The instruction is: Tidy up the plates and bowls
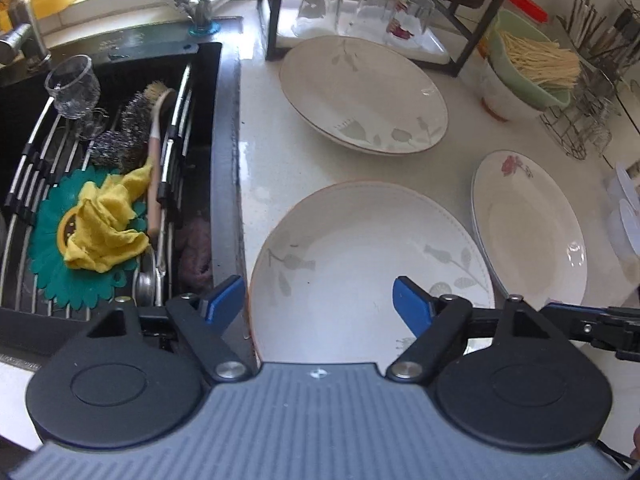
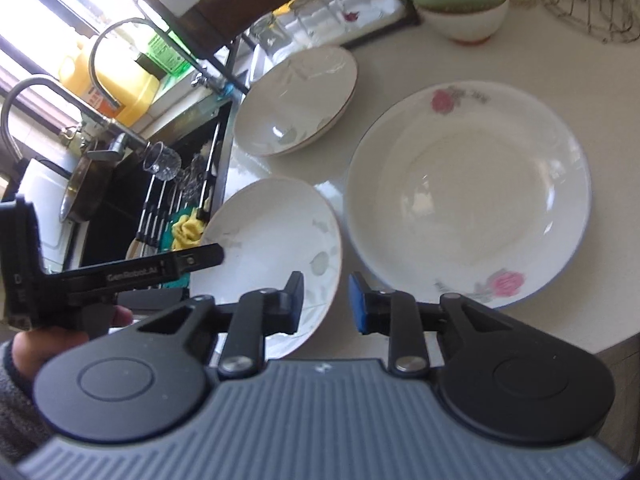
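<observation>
Hovering wide, the left gripper straddles the near plate's rim; right gripper fingers narrow, empty (I'd pinch the rim squarely).

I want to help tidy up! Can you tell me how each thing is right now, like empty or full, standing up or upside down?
Near leaf plate: empty, flat on the counter.
Far leaf plates: stacked, top one empty.
Rose plate: empty, on the counter.
Glasses: upside down on the tray.
Green bowl: full of thin sticks, nested in a white bowl.
Left gripper: open over the near plate's edge.
Right gripper: open, holding nothing.
</observation>
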`<state>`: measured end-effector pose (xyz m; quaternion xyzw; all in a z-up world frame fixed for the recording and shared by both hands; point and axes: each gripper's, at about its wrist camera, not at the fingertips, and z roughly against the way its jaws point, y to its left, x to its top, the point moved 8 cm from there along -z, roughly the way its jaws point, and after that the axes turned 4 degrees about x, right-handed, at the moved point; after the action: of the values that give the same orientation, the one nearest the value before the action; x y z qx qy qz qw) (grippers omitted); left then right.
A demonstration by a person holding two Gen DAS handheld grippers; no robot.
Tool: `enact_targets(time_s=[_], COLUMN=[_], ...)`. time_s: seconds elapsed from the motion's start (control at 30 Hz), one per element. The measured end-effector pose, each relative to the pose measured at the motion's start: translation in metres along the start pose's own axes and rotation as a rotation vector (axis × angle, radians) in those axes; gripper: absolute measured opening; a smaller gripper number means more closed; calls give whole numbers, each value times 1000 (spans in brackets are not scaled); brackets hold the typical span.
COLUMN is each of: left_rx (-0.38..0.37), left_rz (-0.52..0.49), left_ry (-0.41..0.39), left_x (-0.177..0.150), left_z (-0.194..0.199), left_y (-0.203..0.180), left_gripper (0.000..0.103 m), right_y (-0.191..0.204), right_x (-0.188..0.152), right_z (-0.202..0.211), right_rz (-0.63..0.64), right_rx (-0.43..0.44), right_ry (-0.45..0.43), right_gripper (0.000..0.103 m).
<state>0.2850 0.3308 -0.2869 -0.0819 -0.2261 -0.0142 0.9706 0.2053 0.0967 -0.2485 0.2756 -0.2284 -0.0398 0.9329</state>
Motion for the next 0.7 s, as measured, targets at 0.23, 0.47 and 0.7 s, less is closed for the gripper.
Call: enact_targets(time_s=[0.23, 0.47, 0.7], left_rx=[-17, -30, -39], left_rz=[-53, -81, -40], left_ry=[22, 66, 66], left_x=[12, 15, 16], left_z=[-13, -31, -39], left_y=[10, 18, 29], left_gripper=[67, 40, 23], right_y=[6, 0, -5], right_x=[-12, -11, -6], right_z=[-34, -53, -63], right_rz=[-26, -67, -106], right_rx=[-55, -77, -69], right_ry=[53, 51, 27], right_gripper=[28, 28, 17])
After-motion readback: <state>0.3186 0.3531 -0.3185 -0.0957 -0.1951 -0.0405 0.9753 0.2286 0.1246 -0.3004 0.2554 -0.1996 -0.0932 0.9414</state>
